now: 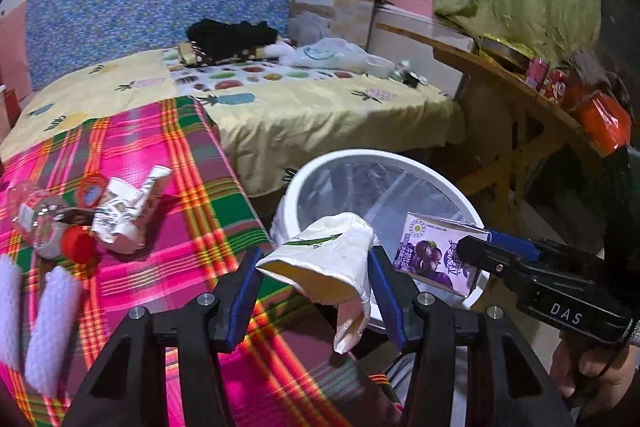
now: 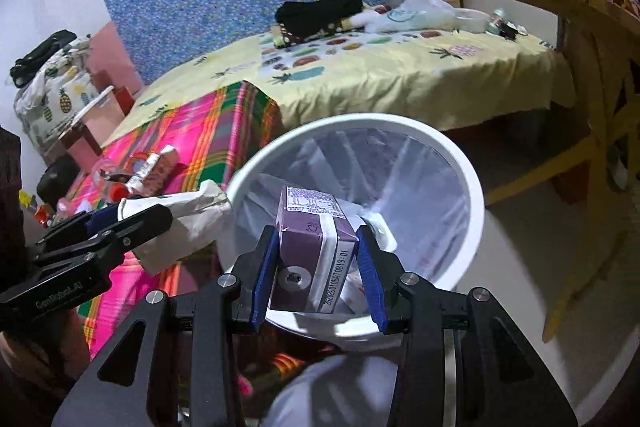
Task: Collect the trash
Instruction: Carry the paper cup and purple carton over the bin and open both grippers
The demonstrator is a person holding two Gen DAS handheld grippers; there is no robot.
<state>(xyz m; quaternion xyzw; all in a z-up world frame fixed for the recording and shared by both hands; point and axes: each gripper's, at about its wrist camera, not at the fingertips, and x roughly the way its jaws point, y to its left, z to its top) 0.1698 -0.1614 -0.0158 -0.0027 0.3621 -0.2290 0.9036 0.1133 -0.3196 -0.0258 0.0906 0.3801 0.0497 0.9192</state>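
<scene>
1. Blue jaws of your right gripper [image 2: 316,267] sit about half open, squeezing the purple juice box [image 2: 310,247] by its two sides. Its long side points away from you, toward 12 o'clock.
2. That box hangs right over the white trash bin [image 2: 468,187], so I think it can just drop in.
3. Your left gripper [image 1: 316,279] is a bit more than half open and holds the crushed paper cup [image 1: 324,259].
4. The cup hangs at the bin's rim, near 9 o'clock. The bin mouth lies toward 1 o'clock from your left jaws.
5. A plastic bottle [image 1: 44,223] and a wrapper [image 1: 124,215] wait on the bed [image 1: 312,111], toward 10 o'clock.
</scene>
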